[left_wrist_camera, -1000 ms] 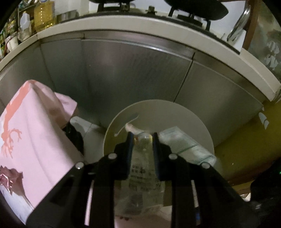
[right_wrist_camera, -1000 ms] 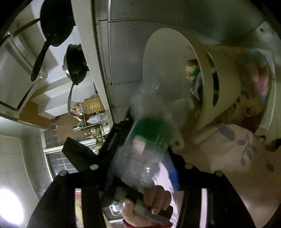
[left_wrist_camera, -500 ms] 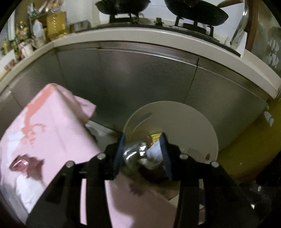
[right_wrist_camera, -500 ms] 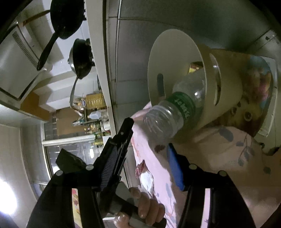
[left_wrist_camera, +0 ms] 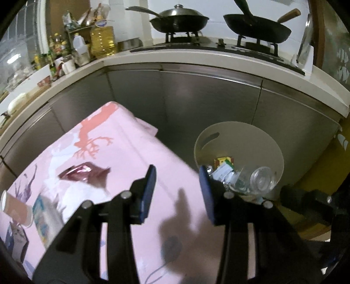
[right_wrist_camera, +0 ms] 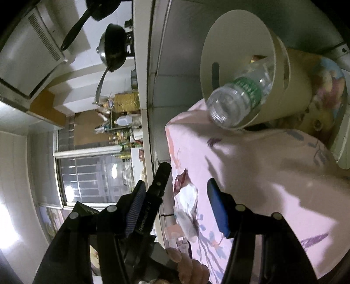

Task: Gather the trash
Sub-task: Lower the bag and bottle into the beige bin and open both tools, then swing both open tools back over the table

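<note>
A cream trash bin stands beside the pink-clothed table, holding wrappers and a clear plastic bottle with a green label, base sticking up out of the bin. My left gripper is open and empty above the table's edge next to the bin. My right gripper is open and empty, back from the bin. A shiny maroon wrapper lies on the cloth; it also shows in the right wrist view. A paper cup and a small carton lie at the left.
Steel cabinet fronts run behind the bin under a white counter with two pans on a stove. Bottles crowd the counter's left end. A crumpled white wrapper lies on the cloth.
Both grippers opened and dropped their bottles into the bin, then drew back. The left gripper rose and swung left over the table.
</note>
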